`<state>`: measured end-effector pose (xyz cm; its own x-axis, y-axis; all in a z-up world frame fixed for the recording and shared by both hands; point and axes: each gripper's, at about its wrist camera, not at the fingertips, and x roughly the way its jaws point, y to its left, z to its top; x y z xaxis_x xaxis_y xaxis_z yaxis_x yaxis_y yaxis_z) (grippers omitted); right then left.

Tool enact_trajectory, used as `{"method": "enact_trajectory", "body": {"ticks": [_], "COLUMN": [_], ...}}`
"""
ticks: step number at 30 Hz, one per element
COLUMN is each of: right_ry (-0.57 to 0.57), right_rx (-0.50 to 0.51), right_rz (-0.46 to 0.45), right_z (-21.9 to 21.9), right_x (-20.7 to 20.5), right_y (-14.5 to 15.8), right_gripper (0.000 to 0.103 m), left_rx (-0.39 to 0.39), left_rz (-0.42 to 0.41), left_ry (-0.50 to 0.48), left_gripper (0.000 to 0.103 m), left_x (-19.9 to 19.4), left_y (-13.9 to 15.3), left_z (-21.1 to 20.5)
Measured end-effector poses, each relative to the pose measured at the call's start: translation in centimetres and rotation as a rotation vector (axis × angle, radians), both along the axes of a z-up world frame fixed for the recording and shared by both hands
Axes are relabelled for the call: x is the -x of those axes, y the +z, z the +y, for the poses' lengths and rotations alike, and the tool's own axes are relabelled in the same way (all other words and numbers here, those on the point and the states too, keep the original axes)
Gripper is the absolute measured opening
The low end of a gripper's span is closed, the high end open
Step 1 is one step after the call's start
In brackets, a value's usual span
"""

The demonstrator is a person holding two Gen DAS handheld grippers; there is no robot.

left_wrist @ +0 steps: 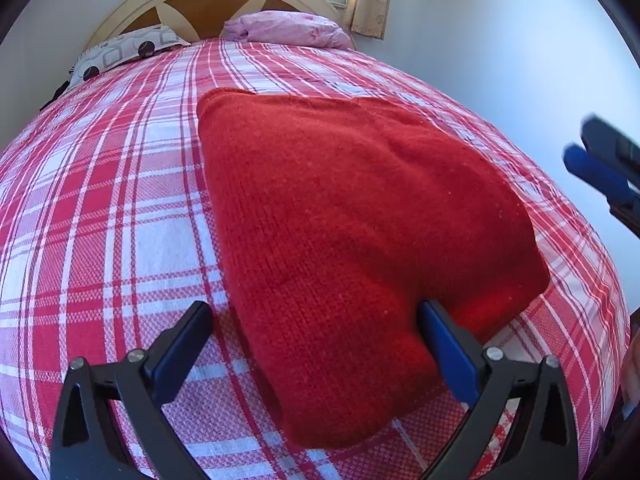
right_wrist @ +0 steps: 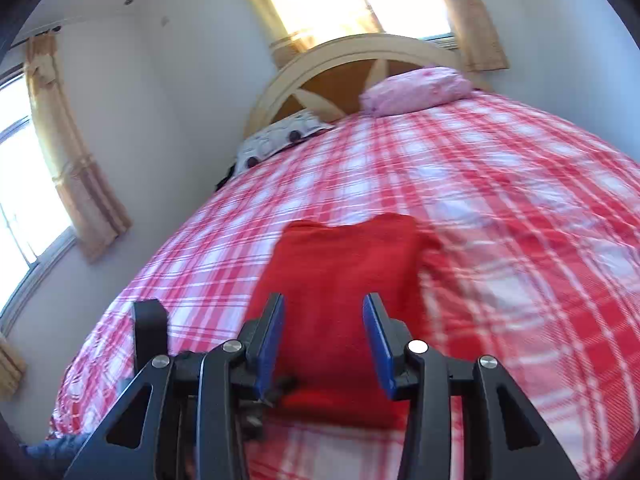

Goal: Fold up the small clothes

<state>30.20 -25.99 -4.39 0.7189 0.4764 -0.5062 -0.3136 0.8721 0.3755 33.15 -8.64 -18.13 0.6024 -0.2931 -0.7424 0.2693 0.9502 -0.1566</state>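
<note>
Folded red knit garment [left_wrist: 352, 240] on plaid bedspread [left_wrist: 120, 200]
Left gripper [left_wrist: 316, 320] jaws apart at 6 o'clock; right gripper [right_wrist: 324, 320] apart, empty; no legible writing

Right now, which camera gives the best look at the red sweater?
The left wrist view: the sweater fills the middle, sharp enough to show its knit and folded edges on the bed. In the right wrist view the sweater is smaller, blurred and partly hidden behind the right gripper.

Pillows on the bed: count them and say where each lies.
2. A white pillow with dark round spots lies at the headboard's left; a pink crumpled pillow lies to its right. Others may be hidden.
</note>
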Motion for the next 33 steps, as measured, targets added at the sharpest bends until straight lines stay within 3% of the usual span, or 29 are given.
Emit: {"method": "enact_trajectory", "body": {"ticks": [4, 9, 11, 16, 20, 22, 25, 29, 33], "right_ry": [0.029, 0.029, 0.028, 0.034, 0.06, 0.08, 0.073, 0.11, 0.214], "right_rx": [0.043, 0.104, 0.118, 0.133, 0.184, 0.215, 0.183, 0.199, 0.277], "right_rz": [0.061, 0.213, 0.187, 0.179, 0.184, 0.17, 0.122, 0.095, 0.154], "right_z": [2.6, 3.1, 2.9, 2.5, 3.0, 3.6, 3.8, 7.2, 12.3], "right_x": [-2.5, -4.3, -3.9, -3.2, -3.3, -3.4, -3.9, -6.4, -10.0], "right_y": [-1.7, -6.3, -6.9, -6.9, -6.4, -5.1, -2.4, -0.4, -1.8], "right_gripper": [0.042, 0.04, 0.034, 0.034, 0.034, 0.035, 0.036, 0.036, 0.036], "left_rx": [0.013, 0.023, 0.011, 0.023, 0.031, 0.057, 0.075, 0.086, 0.098], "left_rz": [0.008, 0.017, 0.017, 0.009, -0.097, -0.096, -0.056, -0.043, -0.04], "left_ry": [0.0, -0.002, -0.006, 0.001, 0.108, 0.138, 0.16, 0.152, 0.12], "left_gripper": [0.103, 0.103, 0.103, 0.103, 0.103, 0.103, 0.103, 0.103, 0.103], "left_x": [-0.1, -0.2, -0.2, 0.1, 1.9, 2.2, 1.7, 1.7, 2.1], "left_y": [-0.1, -0.2, -0.2, 0.0, 1.5, 1.5, 0.9, 0.6, 0.6], "left_z": [0.1, 0.1, -0.1, 0.4, 2.1, 3.0, 3.6, 3.4, 3.2]}}
